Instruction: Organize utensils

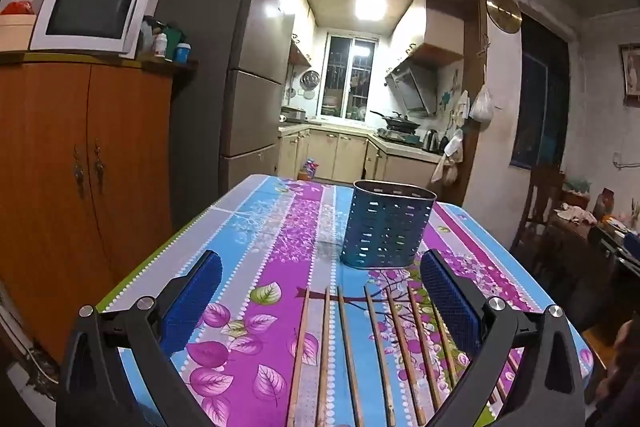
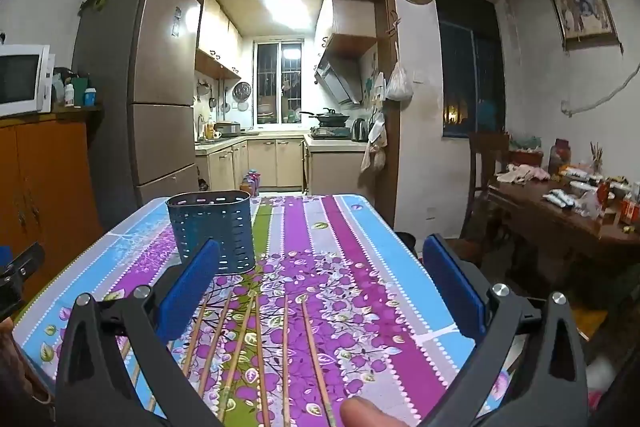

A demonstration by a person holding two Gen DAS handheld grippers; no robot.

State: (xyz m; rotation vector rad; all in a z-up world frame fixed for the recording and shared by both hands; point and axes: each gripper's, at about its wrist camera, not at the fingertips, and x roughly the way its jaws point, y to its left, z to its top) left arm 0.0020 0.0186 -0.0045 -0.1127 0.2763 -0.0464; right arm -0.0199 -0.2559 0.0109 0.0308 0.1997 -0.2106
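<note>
Against the left wall, an orange wooden cabinet (image 1: 80,163) carrying a white microwave (image 1: 90,13). Beside it, a tall grey fridge (image 1: 236,67). Beyond, a lit kitchen with a barred window (image 1: 350,79) and a wok (image 2: 328,115) on the stove. Off right, a cluttered dark wooden table (image 2: 560,223), a framed picture (image 2: 584,13) above.

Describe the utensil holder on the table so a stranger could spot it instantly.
Find the table with the bright purple, blue and green floral cloth, facing the kitchen doorway. Toward its far end stands the utensil holder, a dark blue oval bin with rows of slots. It is the only upright thing there; the wooden chopsticks lie flat in front of it.
</note>
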